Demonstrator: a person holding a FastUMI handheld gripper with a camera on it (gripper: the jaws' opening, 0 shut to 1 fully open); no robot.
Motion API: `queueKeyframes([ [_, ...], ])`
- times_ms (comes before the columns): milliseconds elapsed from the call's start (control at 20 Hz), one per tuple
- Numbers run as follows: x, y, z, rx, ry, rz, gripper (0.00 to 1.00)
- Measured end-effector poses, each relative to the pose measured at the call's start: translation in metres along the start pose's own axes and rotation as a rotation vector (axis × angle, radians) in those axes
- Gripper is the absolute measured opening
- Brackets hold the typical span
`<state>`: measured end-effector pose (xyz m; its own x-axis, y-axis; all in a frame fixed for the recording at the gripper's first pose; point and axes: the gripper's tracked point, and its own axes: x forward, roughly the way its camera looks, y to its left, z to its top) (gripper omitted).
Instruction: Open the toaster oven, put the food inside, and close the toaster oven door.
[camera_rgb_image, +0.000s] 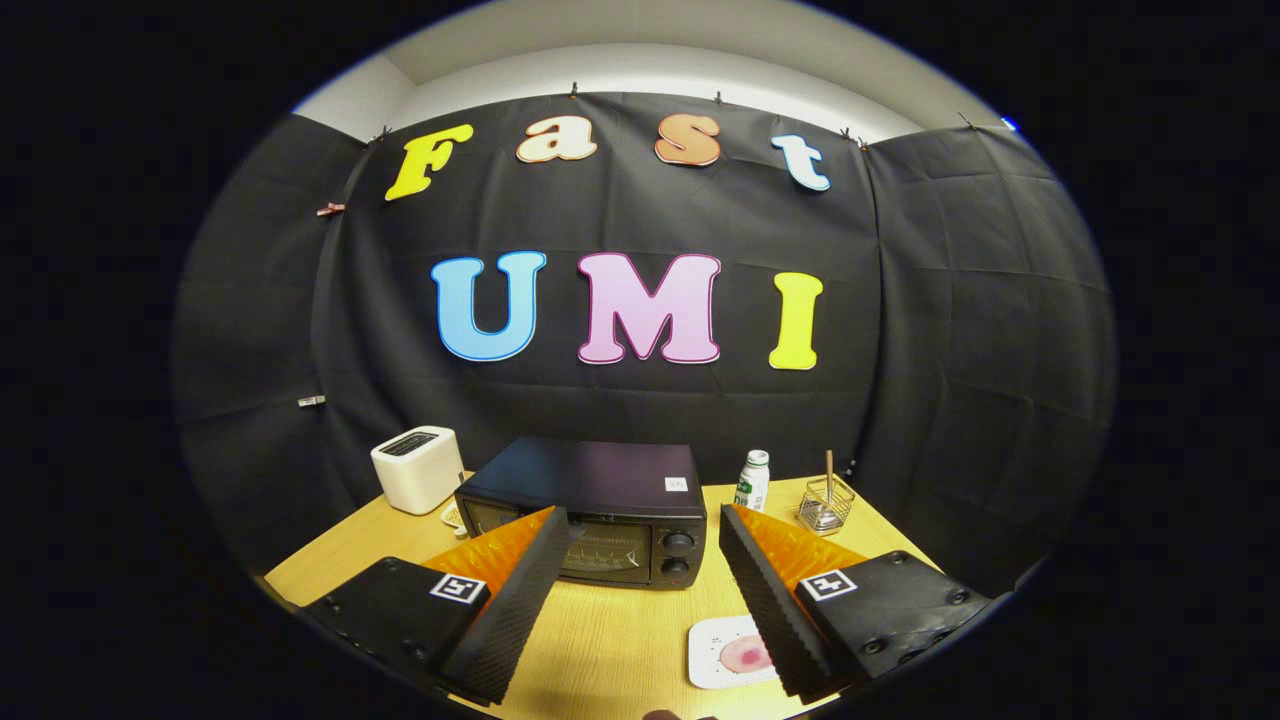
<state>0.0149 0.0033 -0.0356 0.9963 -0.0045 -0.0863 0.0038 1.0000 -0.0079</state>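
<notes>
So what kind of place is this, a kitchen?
Probably a pretend kitchen in a cloth-walled booth: a toaster oven, toaster and plate sit on a wooden table. The hand-held gripper is open.

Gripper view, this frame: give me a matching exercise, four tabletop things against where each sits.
Things:
1. toaster oven
2. white toaster
3. plate
4. bottle

Places:
A. by the right finger, near the table's front
B. straight beyond the open gripper, door closed
C. between the oven and the glass holder
D. left of the oven, toward the back

Pairs: 1-B, 2-D, 3-A, 4-C
</notes>
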Motion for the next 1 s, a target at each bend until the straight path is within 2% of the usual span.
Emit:
queueKeyframes([
  [550, 0.085, 0.052, -0.011, 0.056, 0.037, -0.008, 0.98],
  [1000, 0.165, 0.092, -0.076, 0.041, 0.142, -0.041, 0.98],
])
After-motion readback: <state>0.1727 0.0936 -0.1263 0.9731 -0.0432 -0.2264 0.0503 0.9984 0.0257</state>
